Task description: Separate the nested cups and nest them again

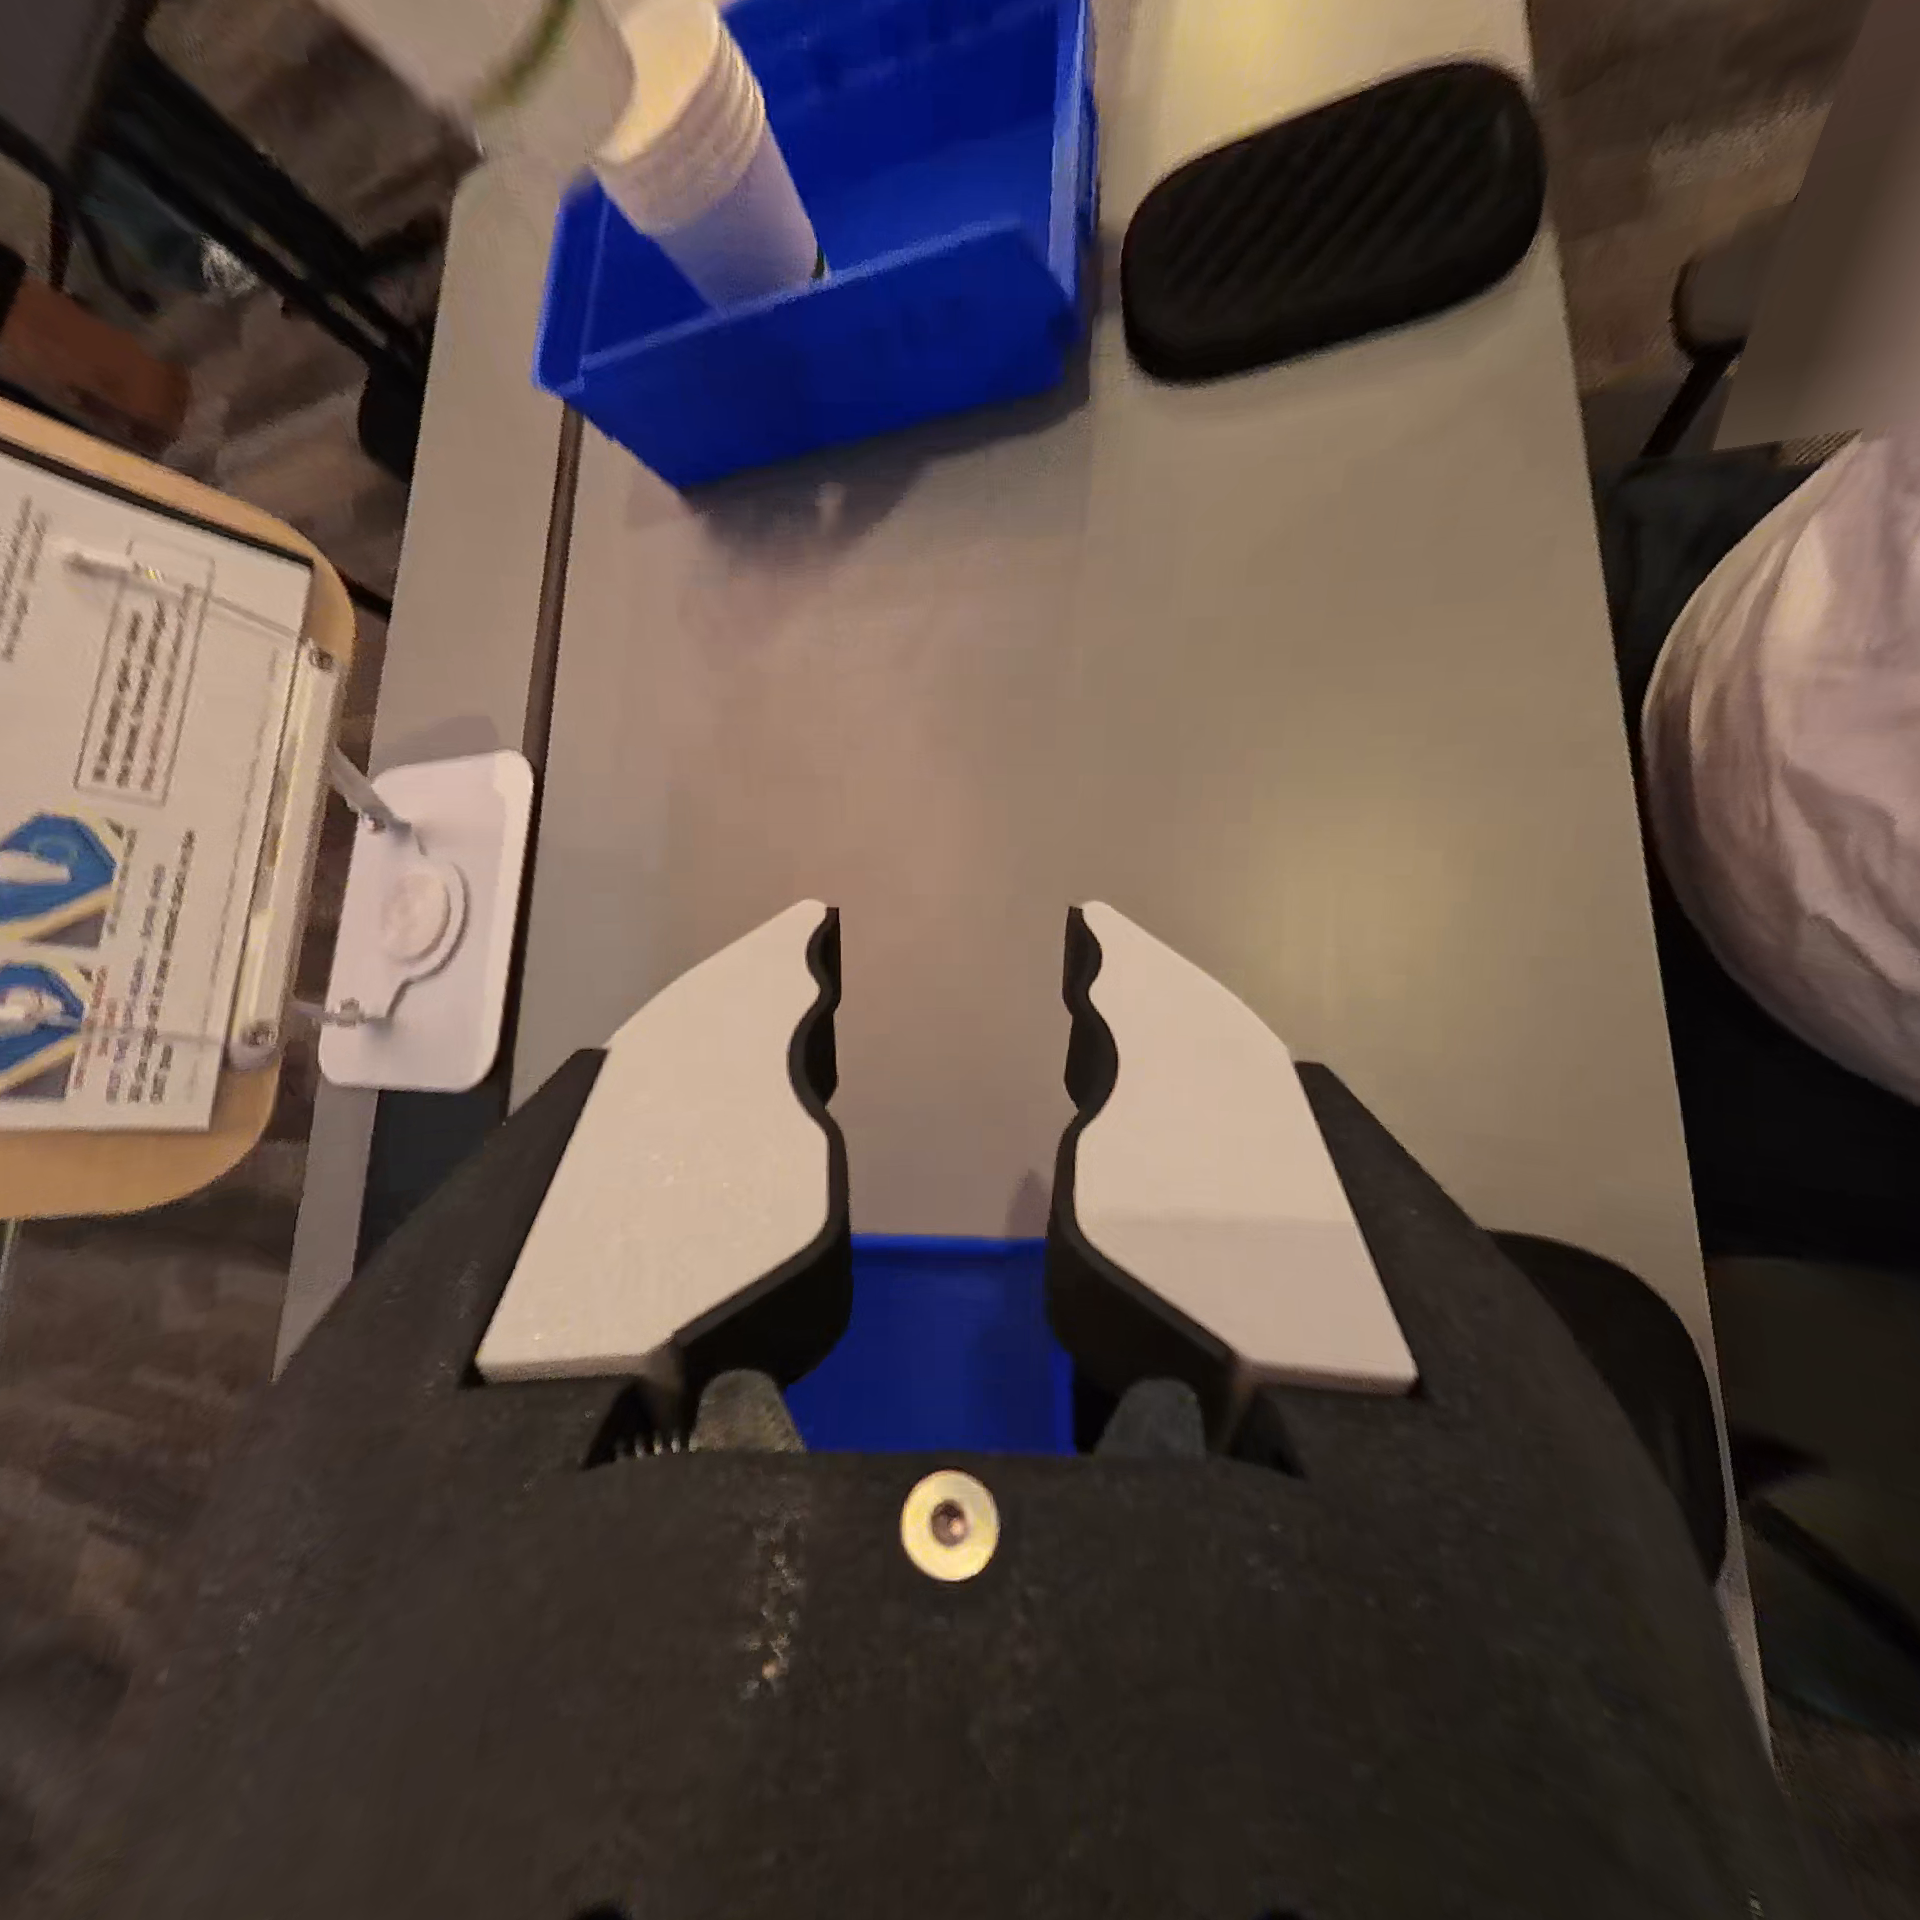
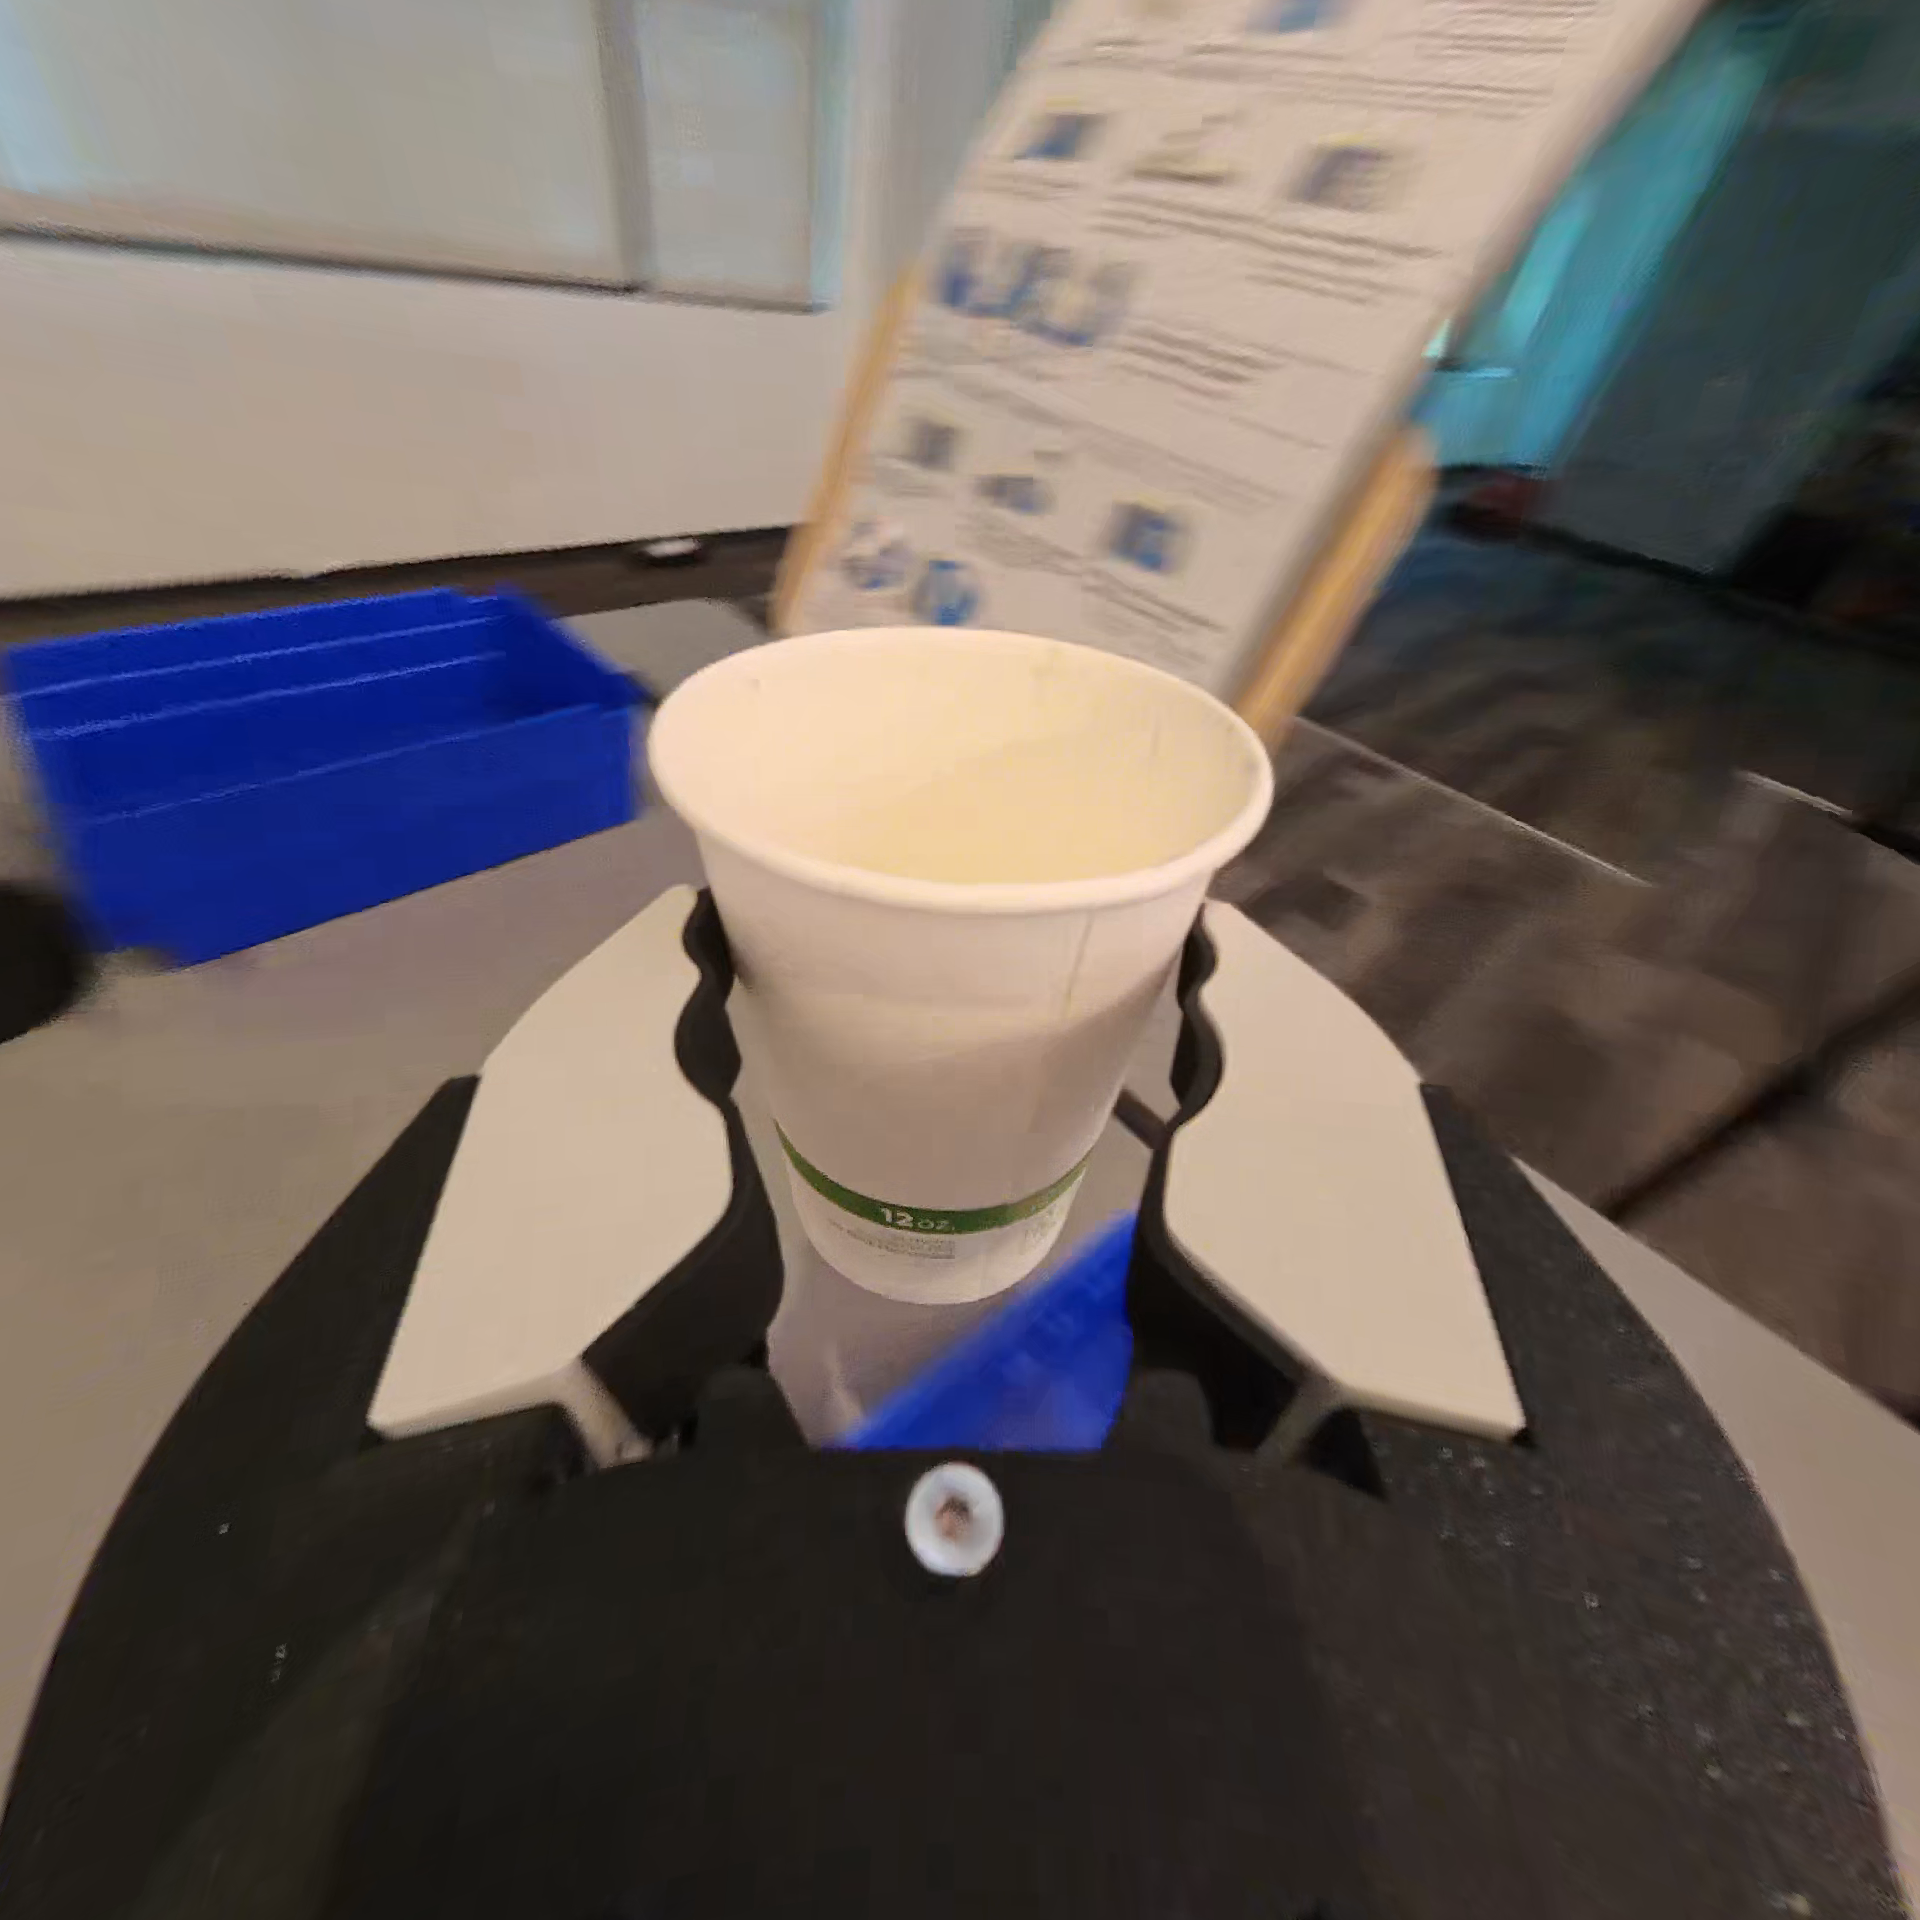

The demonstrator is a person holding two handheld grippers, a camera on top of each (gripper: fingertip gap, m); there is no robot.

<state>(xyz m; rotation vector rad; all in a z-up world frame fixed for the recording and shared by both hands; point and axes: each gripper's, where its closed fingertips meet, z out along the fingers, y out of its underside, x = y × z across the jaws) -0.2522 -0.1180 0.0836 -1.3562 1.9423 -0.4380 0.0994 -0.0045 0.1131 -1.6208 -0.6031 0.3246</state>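
- Risk lies first with the right claw (image 2: 951,997), which grips one white paper cup (image 2: 956,935) by its sides, mouth up, above the grey surface (image 2: 260,1122); a harder squeeze would likely crush the thin wall, a looser one let the tapered cup slip down
- Left claw (image 1: 951,997) hovers parted and empty over the surface, so nothing steadies the stack
- Nested cups (image 1: 707,156) lean in the far blue bin (image 1: 831,343), tilted against its wall; pushing the held cup down off-axis could tip them or shove the bin
- A second blue bin (image 1: 935,1340) sits just under both claws and might be knocked
- Motion blur suggests speed, which makes misalignment likelier
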